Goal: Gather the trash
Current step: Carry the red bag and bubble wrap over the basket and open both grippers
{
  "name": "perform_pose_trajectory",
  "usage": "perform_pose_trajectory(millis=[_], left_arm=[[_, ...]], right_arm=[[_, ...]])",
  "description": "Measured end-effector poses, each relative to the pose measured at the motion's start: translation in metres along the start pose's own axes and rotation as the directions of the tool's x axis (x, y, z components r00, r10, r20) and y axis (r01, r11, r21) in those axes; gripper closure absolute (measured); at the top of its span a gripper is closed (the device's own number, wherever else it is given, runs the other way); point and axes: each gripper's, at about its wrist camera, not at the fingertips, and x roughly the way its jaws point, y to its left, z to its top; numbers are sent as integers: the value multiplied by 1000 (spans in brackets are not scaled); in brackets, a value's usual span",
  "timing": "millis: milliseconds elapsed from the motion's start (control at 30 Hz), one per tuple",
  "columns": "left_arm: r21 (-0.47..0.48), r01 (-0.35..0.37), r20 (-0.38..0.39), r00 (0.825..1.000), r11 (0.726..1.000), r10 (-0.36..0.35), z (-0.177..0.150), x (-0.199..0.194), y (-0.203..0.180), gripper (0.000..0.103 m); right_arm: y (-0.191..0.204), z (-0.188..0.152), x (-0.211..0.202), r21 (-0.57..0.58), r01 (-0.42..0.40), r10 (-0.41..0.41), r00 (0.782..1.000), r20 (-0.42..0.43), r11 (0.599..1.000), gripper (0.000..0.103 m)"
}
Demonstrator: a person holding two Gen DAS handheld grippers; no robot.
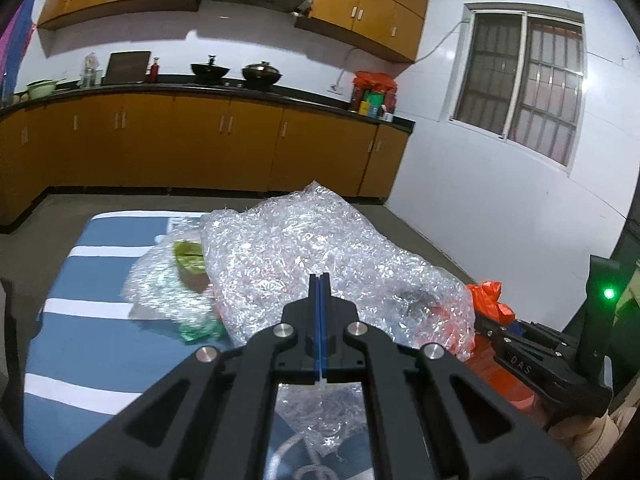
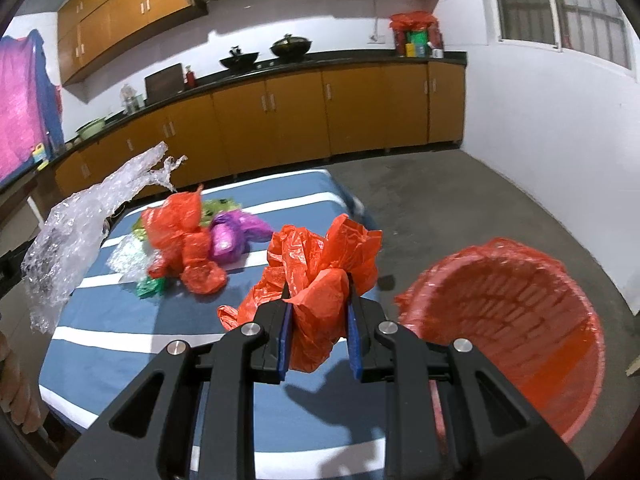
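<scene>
Orange plastic bag, crumpled, pinched between the pads of the right claw and held above the bench edge. Judged near weightless, soft, slippery; best gripped at a bunched wad, as here. Left claw clenched, fingers together on a corner of the bubble wrap, which billows large and limp, screening the left view. Red basket, lined with a red bag, sits just right of the bench on the floor; path to it looks clear. Farther on the striped cloth: red bag pile, purple bag, green scraps. Kitchen cabinets beyond.
</scene>
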Motion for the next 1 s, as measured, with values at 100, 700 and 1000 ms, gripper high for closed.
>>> perform_pose_trajectory(millis=[100,700,1000], left_arm=[[13,33,-2,999,999,-33,0,4,-16,101],[86,260,-95,963,962,-252,-18,60,-130,101],[129,354,-171,928,926,-331,-40,91,-190,101]], right_arm=[[-15,0,-9,18,27,-28,1000,12,999,80],[-120,-12,-50,144,217,-223,974,29,966,80],[-159,-22,-62,211,285,-293,956,7,935,80]])
